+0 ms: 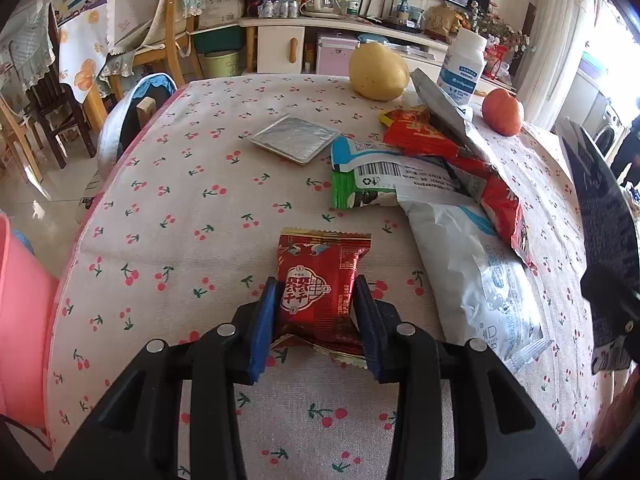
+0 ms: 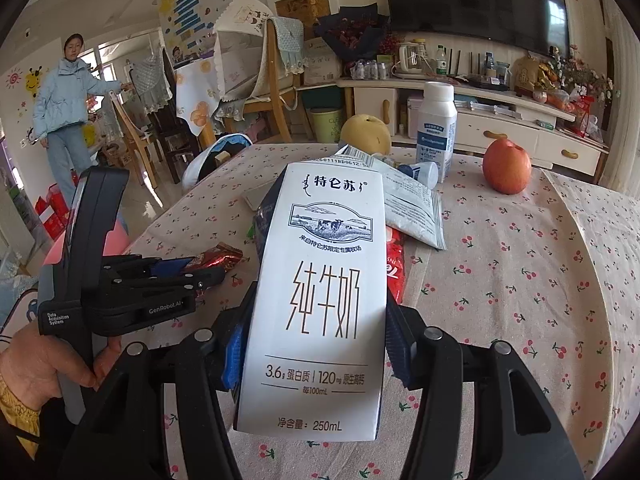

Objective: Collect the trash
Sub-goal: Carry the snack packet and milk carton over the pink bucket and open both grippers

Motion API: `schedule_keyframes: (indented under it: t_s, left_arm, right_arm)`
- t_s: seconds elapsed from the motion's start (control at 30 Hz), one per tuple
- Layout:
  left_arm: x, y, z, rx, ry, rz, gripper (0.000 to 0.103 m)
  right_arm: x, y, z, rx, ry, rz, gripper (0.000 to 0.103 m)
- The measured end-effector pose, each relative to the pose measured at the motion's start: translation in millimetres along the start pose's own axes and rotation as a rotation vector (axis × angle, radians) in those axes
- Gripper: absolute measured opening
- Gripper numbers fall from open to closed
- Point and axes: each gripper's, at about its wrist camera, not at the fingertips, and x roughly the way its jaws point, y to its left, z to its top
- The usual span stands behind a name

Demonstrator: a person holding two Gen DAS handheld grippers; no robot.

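Note:
My left gripper (image 1: 316, 300) is shut on a small red snack packet (image 1: 320, 292) that rests on the cherry-print tablecloth (image 1: 180, 220). The same packet (image 2: 216, 260) and left gripper (image 2: 188, 272) show in the right wrist view. My right gripper (image 2: 316, 344) is shut on a white 250 mL milk carton (image 2: 320, 300) and holds it upright above the table; the carton (image 1: 604, 216) shows at the right edge of the left wrist view. A pile of empty wrappers lies ahead: a red bag (image 1: 432, 140), a white-green bag (image 1: 376, 176), a white pouch (image 1: 472, 272), and a foil packet (image 1: 296, 138).
A pink bin (image 1: 20, 320) stands at the table's left edge. A pear (image 1: 378, 70), an apple (image 1: 502, 110) and a white bottle (image 1: 462, 66) stand at the far side. Chairs (image 1: 48, 108) and a person (image 2: 66, 108) are beyond the table on the left.

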Motion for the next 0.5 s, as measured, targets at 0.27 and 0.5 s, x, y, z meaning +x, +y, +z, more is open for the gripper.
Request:
schedule_keyframes:
  t_s: [0.27, 0.5]
  left_arm:
    - [-26.5, 22.6, 3.0, -0.09, -0.058, -0.004, 0.039]
    - [-53.1, 50.3, 7.3, -0.182, -0.118, 0.009, 0.039]
  right_arm:
    - [3.3, 15.8, -3.6, -0.023, 0.014, 0.016, 0.057]
    - [9.2, 30.1, -1.2, -0.002, 0.037, 0.04, 0.057]
